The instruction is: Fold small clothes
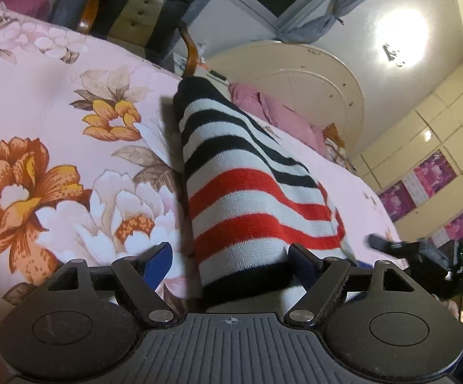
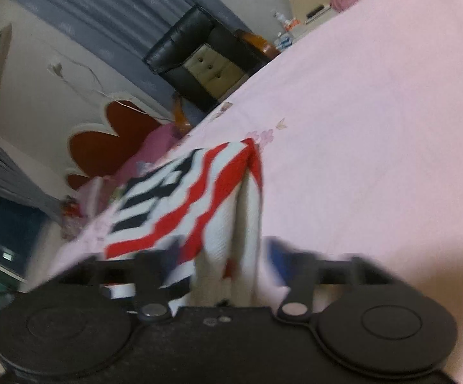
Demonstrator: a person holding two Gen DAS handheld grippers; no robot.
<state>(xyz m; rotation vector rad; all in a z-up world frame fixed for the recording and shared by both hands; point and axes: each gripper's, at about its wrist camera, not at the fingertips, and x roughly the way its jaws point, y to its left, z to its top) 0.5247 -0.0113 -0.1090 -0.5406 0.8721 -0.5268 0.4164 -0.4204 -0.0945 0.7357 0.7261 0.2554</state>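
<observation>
Garment: a small knitted piece of clothing [image 1: 247, 192] with black, white and red horizontal stripes lies on the bed, folded into a long narrow shape that runs away from the left wrist camera; its black-edged near end sits right at the gripper.
Garment, right view: the same striped knit [image 2: 199, 204] shows its folded edge, white layers stacked one over another, with a red-striped corner raised at the far end; this view is blurred.
Bed: a pale pink bedsheet printed with large orange and white flowers [image 1: 55, 166] carries the garment; in the right view the sheet [image 2: 375, 128] looks almost plain pink.
Left gripper: the black two-finger gripper [image 1: 231, 256] has its jaws spread wide, with the garment's near end between them; the blue-faced left finger [image 1: 158, 259] stands clear of the cloth, the other finger is just beside or against the cloth's edge, and no squeeze shows.
Right gripper: the second black gripper [image 2: 222, 265] also stands wide apart around the folded edge; blur hides whether either finger touches the cloth, but nothing looks pinched. It also appears at the right edge of the left view [image 1: 391, 246].
Surroundings: pink pillows [image 1: 282, 115] lie by a cream rounded headboard [image 1: 327, 76]; a black leather armchair with a tufted beige panel [image 2: 206, 64] stands beyond the bed.
</observation>
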